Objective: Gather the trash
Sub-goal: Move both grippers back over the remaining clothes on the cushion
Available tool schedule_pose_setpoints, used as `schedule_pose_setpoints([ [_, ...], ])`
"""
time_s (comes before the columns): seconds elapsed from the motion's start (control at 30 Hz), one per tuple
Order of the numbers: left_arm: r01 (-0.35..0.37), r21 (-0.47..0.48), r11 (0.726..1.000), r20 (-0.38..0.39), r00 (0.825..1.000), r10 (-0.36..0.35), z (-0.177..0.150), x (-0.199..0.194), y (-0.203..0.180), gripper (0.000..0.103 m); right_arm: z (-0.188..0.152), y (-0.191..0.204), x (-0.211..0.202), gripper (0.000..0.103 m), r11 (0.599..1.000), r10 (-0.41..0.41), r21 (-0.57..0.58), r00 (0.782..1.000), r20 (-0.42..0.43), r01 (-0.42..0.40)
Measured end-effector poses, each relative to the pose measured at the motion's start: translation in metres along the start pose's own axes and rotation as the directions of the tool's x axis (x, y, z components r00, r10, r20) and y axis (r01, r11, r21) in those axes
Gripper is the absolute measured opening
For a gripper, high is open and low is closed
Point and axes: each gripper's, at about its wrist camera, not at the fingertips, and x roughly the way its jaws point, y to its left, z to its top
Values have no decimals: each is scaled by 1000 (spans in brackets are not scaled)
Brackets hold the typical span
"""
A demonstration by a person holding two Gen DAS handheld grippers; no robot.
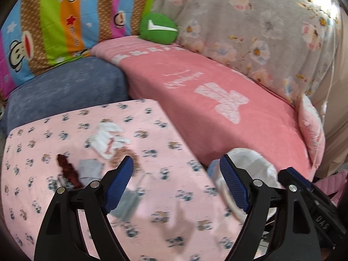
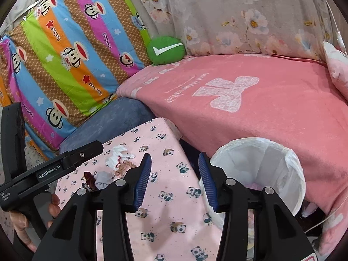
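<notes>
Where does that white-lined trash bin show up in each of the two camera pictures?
Left wrist view: the trash bin sits lower right, partly hidden behind the left gripper.
Right wrist view: it is lower right, fully open to view.
Shared landmark: the green cushion with a white tick.

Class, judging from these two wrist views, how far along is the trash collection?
Barely started. Done: nothing clearly; the lined bin beside the table may hold something pinkish, but it is unclear. In hand: nothing, as the left gripper and right gripper are both open. Left: the white tissue, dark red wrapper and grey scrap lie on the panda cloth.
</notes>
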Motion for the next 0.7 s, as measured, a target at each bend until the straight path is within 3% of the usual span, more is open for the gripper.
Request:
schedule_pose_setpoints([
  [0.17,-87,-67,994,-23,996,86,-14,-2,57,84,-13,29,20,51,999,26,-21,999,-45,-27],
  [0.4,-184,-149,972,-91,981,172,-41,5,120,85,-42,71,59,51,997,46,-49,989,-140,-54],
  [0.7,-231,-193,954,-202,960,192,-72,29,172,85,-86,115,115,51,995,40,-79,962,-271,-64],
])
